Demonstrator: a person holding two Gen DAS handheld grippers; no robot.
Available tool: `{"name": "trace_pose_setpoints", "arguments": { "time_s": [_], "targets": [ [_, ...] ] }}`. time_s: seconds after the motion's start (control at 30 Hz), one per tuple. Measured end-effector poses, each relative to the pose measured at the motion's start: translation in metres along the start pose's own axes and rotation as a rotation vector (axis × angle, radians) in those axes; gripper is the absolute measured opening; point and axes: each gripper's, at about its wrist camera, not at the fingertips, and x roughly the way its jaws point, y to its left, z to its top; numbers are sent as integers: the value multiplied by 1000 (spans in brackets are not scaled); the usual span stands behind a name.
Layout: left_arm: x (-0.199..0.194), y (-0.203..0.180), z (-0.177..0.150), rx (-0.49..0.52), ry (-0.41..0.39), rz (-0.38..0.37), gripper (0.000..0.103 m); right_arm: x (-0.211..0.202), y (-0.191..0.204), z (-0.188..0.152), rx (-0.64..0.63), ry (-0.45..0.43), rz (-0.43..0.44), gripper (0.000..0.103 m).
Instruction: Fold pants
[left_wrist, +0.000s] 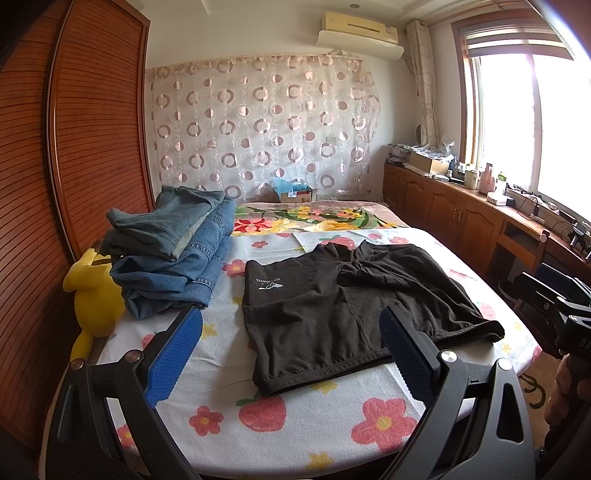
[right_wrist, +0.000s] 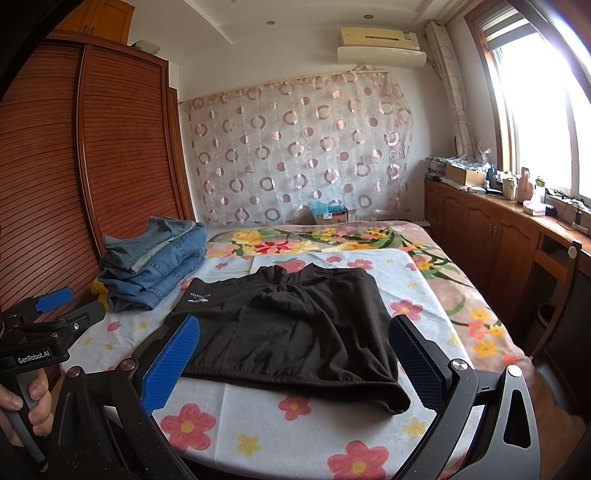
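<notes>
Black pants (left_wrist: 340, 306) lie folded flat on the flowered bed cover (left_wrist: 280, 417), with a small white logo near their left edge; in the right wrist view the black pants (right_wrist: 288, 332) sit in the middle. My left gripper (left_wrist: 291, 354) hovers open just before their near hem, nothing between its blue pads (left_wrist: 171, 354). My right gripper (right_wrist: 295, 365) is open too, held above the near hem and empty. The left gripper (right_wrist: 55, 306) also shows at the left edge of the right wrist view, held by a hand (right_wrist: 22, 402).
A stack of folded jeans (left_wrist: 173, 251) sits on the bed's far left, beside a yellow plush toy (left_wrist: 94, 291). A slatted wooden wardrobe (left_wrist: 74, 147) stands left. Wooden cabinets (left_wrist: 461, 214) with clutter run under the window at right. A flowered blanket (left_wrist: 314, 218) covers the far bed.
</notes>
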Motion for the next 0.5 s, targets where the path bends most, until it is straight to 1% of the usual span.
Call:
{"name": "trace_pose_setpoints", "arguments": {
  "time_s": [0.5],
  "targets": [
    [0,-2,1,2,7,3,97,0,1,0,0,-2,3,102]
  ]
}}
